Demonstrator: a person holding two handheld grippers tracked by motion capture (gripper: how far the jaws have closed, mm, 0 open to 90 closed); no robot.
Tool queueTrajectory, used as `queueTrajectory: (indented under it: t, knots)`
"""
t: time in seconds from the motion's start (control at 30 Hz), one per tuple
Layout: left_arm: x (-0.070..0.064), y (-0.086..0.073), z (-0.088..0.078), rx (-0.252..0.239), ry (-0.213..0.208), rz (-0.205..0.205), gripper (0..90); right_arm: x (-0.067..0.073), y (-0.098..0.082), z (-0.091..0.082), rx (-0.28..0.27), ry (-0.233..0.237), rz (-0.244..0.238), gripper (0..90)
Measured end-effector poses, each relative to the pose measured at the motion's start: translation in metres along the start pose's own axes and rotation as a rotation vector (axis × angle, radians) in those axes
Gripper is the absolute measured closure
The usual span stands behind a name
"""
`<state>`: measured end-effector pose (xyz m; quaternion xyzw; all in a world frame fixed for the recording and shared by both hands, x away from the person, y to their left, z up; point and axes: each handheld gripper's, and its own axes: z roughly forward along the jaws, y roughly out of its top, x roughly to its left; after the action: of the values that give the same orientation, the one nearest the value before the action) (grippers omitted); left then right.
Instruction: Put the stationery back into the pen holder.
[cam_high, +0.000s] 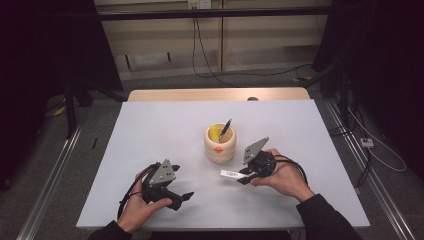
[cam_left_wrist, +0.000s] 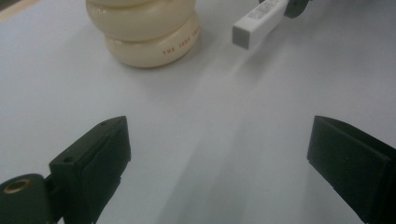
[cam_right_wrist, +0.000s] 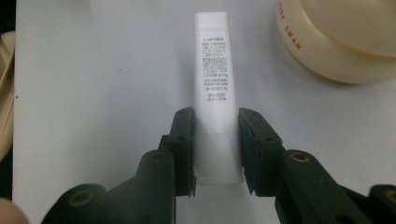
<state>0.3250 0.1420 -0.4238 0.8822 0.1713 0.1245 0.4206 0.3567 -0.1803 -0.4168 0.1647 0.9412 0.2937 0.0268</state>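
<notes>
A white rectangular tube with black printed text lies lengthwise between the jaws of my right gripper, which is shut on its rear half. In the right gripper view the tube points away from the gripper. A cream ribbed holder stands at mid-table, just beyond the tube, with a dark pen and something yellow in it. My left gripper rests low near the front edge, open and with nothing in it. In its own view, the left gripper faces the holder and the tube's end.
The white tabletop has a wooden strip along its far edge. Cables trail over the floor behind it, and metal rails run along both sides. The holder's rim sits to the right of the tube.
</notes>
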Motion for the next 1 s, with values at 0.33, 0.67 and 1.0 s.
queueTrajectory:
  t: [0.33,0.67,1.0]
  knots:
    - [-0.006,0.02,0.021,0.035,0.06,0.158,8.0,-0.001,0.018,0.007,-0.014,0.009,-0.006,68.5]
    - [-0.012,0.039,0.042,0.014,0.071,0.303,8.3,-0.003,0.024,0.006,-0.01,0.008,0.017,68.5]
    - [-0.024,0.037,0.051,0.085,0.139,0.439,13.3,-0.005,0.034,0.006,0.004,0.027,0.019,68.5]
